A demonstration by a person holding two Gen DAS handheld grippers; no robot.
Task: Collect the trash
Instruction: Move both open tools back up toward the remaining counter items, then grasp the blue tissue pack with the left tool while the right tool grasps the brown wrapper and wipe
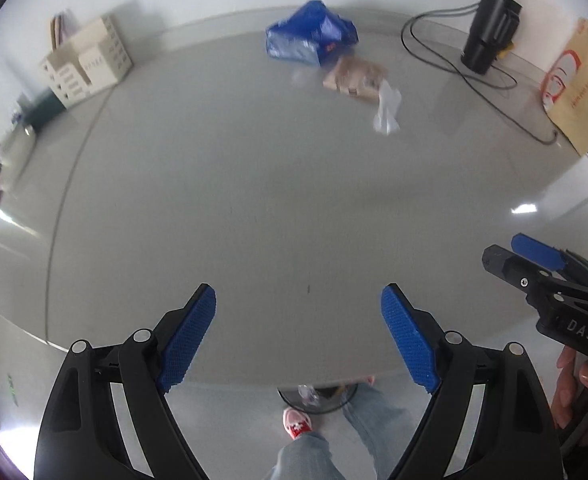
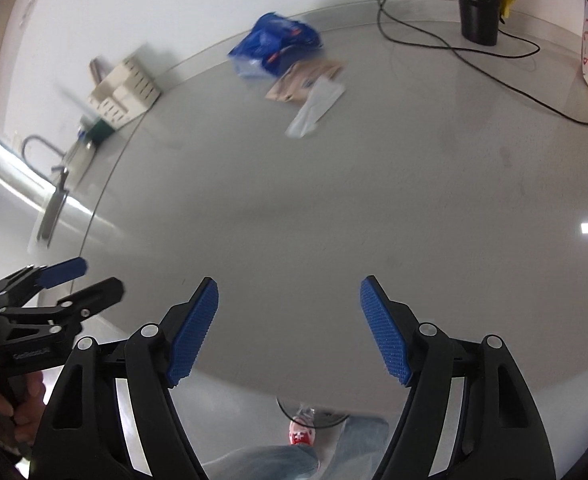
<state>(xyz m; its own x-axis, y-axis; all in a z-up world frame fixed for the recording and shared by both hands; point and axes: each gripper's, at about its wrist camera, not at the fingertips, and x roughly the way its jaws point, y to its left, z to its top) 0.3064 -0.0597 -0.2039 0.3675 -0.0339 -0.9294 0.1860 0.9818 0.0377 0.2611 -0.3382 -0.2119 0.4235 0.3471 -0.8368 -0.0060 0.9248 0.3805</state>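
Note:
A crumpled blue plastic bag [image 1: 312, 34] lies at the far side of the grey table [image 1: 253, 200]. A brown paper wrapper [image 1: 354, 76] and a clear plastic wrapper [image 1: 388, 110] lie just in front of it. The same bag [image 2: 273, 44], brown wrapper [image 2: 306, 80] and clear wrapper [image 2: 314, 106] show in the right wrist view. My left gripper [image 1: 298, 332] is open and empty over the near table edge. My right gripper [image 2: 289, 328] is open and empty too, far from the trash. Each gripper shows in the other's view, the right one [image 1: 506, 254] and the left one [image 2: 89, 276].
A beige organizer box [image 1: 85, 62] stands at the back left. A black tumbler [image 1: 490, 30] with a trailing black cable [image 1: 474, 80] stands at the back right, next to a brown paper bag [image 1: 578, 84]. A bin with trash [image 1: 318, 396] sits below the table by my feet.

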